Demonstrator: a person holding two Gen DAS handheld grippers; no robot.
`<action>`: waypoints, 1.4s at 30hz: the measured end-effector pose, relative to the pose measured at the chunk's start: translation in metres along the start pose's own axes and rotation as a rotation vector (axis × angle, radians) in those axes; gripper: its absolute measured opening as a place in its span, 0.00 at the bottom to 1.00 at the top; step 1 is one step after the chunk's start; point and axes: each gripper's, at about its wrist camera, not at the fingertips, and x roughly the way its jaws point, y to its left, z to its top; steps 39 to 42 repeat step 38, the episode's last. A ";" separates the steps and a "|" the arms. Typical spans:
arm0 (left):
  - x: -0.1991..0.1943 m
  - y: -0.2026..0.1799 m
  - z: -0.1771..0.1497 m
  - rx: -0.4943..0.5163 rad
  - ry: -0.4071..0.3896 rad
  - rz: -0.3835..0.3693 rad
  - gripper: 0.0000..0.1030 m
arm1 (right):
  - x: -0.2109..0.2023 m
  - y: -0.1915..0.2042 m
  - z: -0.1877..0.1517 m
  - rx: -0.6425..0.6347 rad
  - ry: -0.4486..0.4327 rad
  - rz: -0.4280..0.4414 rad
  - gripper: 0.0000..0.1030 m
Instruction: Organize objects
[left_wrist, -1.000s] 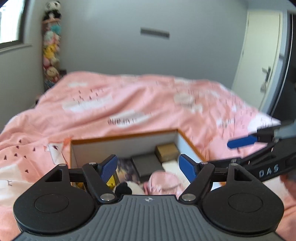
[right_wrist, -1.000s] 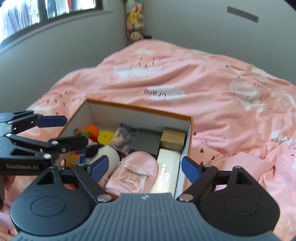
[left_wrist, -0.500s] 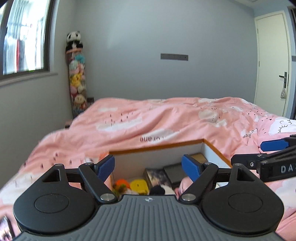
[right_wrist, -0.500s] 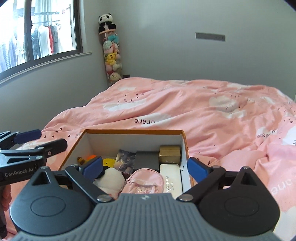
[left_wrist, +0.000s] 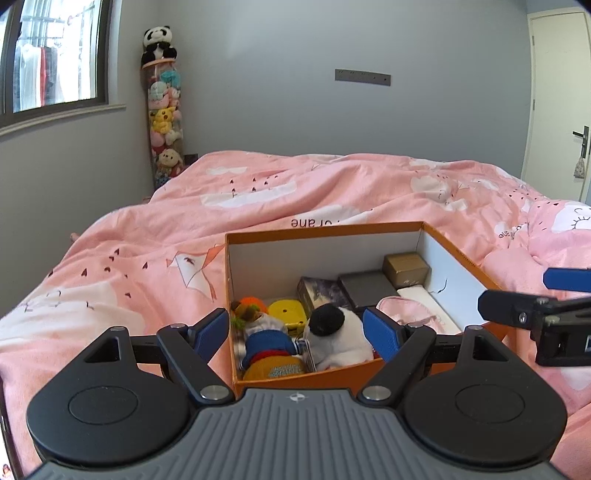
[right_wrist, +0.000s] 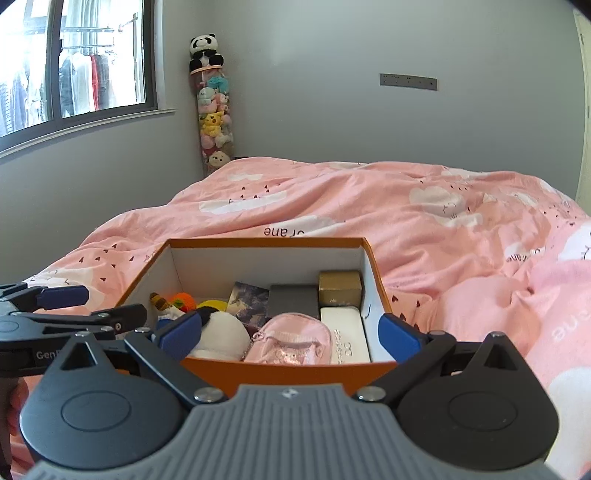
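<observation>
An open orange box lies on the pink bed. It holds a white and black plush, a pink pouch, a white case, a gold box, a dark grey box, a yellow disc and an orange knitted toy. My left gripper is open at the box's near left corner. My right gripper hovers at the near right side, its jaws opening. Neither holds anything.
The pink duvet spreads around the box, bunched into folds at the right. A clear tube of plush toys topped by a panda stands in the far corner. A window is on the left and a door on the right.
Both grippers have spread their fingers wider. Both views have swung from looking down into the box to a flatter look along the bed, with the box low in front.
</observation>
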 end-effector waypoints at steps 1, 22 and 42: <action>0.001 0.001 0.000 -0.009 0.007 -0.004 0.92 | 0.001 0.001 -0.002 0.000 0.004 -0.002 0.99; 0.008 0.004 -0.009 -0.034 0.080 0.011 0.92 | 0.007 0.014 -0.014 -0.031 0.043 0.067 0.99; 0.007 0.002 -0.009 -0.037 0.091 0.002 0.92 | 0.008 0.011 -0.016 -0.018 0.058 0.052 0.99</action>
